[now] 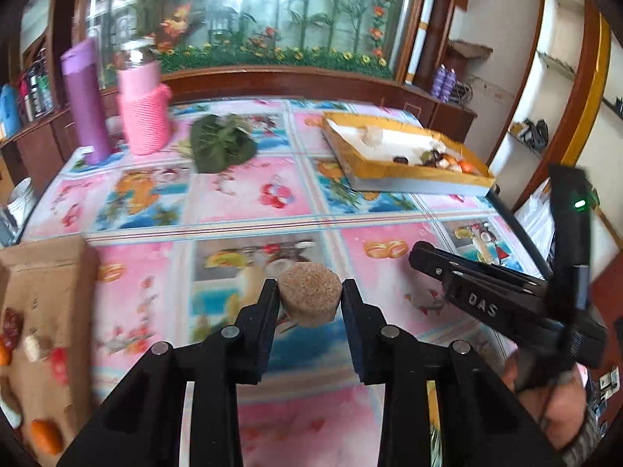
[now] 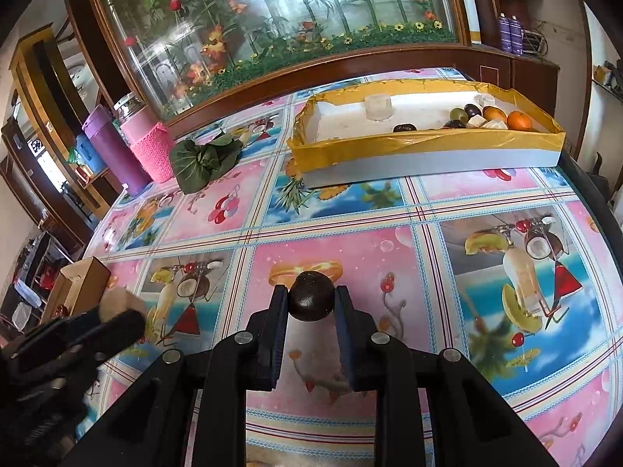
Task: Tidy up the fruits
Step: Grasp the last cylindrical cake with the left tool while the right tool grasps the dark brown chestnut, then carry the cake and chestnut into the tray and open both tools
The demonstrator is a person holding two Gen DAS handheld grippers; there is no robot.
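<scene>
My left gripper (image 1: 310, 295) is shut on a tan speckled round fruit piece (image 1: 309, 297) and holds it above the table. My right gripper (image 2: 311, 303) is shut on a dark brown round fruit (image 2: 311, 295), also above the table. The right gripper shows in the left wrist view (image 1: 424, 257) at the right, and the left gripper in the right wrist view (image 2: 117, 315) at the lower left, with the tan piece (image 2: 117, 301). A yellow-rimmed white tray (image 2: 428, 148) at the far right holds several fruits (image 2: 520, 120); it also shows in the left wrist view (image 1: 409, 171).
A brown cardboard box (image 1: 43, 292) with several fruit pieces (image 1: 46, 434) lies at the left edge. A purple bottle (image 1: 83, 101), a pink-sleeved jar (image 1: 142, 97) and green leaves (image 1: 222, 142) stand at the back left. The table has a patterned fruit cloth (image 2: 389, 210).
</scene>
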